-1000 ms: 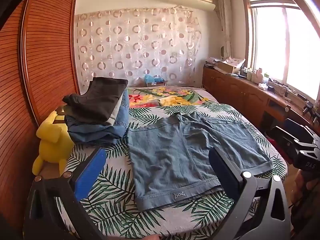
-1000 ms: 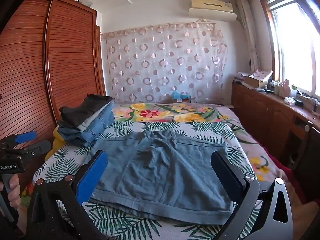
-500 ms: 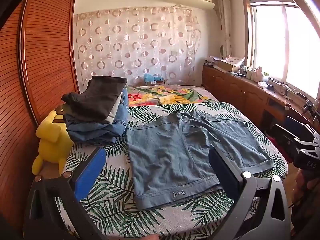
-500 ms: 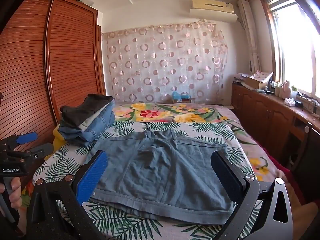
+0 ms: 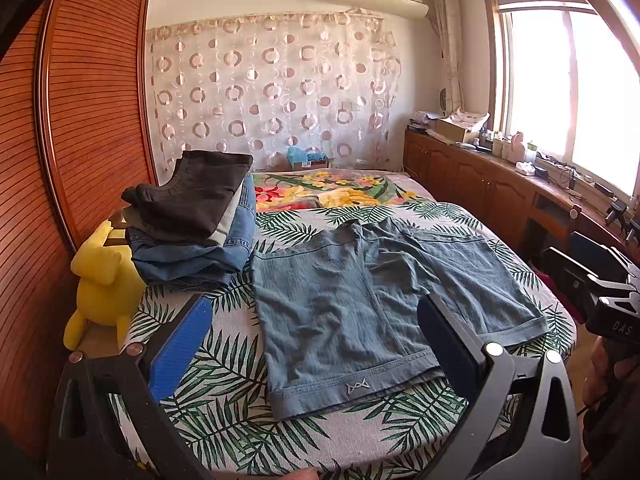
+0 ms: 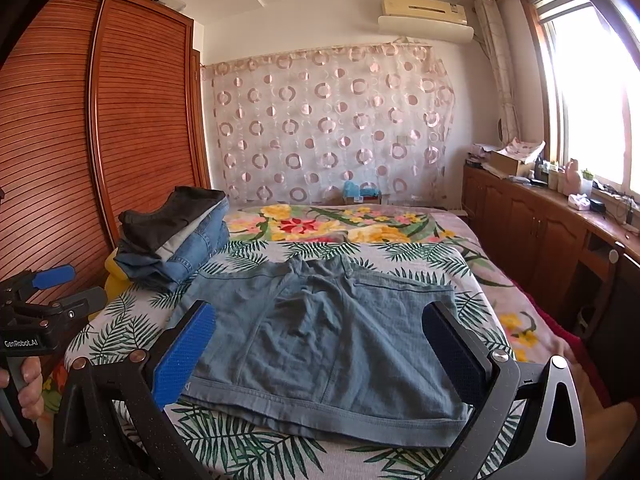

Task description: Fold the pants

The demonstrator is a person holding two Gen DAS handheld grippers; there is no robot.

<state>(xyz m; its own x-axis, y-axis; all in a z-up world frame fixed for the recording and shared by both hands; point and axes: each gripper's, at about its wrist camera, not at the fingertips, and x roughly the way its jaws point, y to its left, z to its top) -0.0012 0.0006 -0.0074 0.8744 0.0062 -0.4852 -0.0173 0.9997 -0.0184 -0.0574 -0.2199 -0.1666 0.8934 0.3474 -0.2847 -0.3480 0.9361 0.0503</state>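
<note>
Left wrist view: the left tool (image 5: 316, 332) hovers over the near edge of the bed (image 5: 224, 364), its jaws spread wide and empty. The shorts (image 5: 360, 304) lie flat on the leaf-print cover, waistband nearest, legs pointing away. A pile (image 5: 192, 224) of folded clothes sits just beside the shorts' left edge, a yellow toy (image 5: 104, 284) beyond it. The right tool (image 5: 600, 288) shows at the right margin. Likely risk: a pinch that takes only the top layer, so the fold drags and bunches; a wide sweep leftward could also nudge the pile. Against the frame one second back, the view is nearly unchanged, with the shorts sitting slightly higher in frame

Right wrist view: the right tool (image 6: 320, 356) is likewise agape and holds nothing, poised above the waistband. The left tool (image 6: 36, 312) is seen at the left edge, gripped by a hand (image 6: 24, 384). The waistband lies close to the bed's near edge, so a careless tug may slide the shorts off. Compared with the earlier frame, this view is also almost identical
</note>
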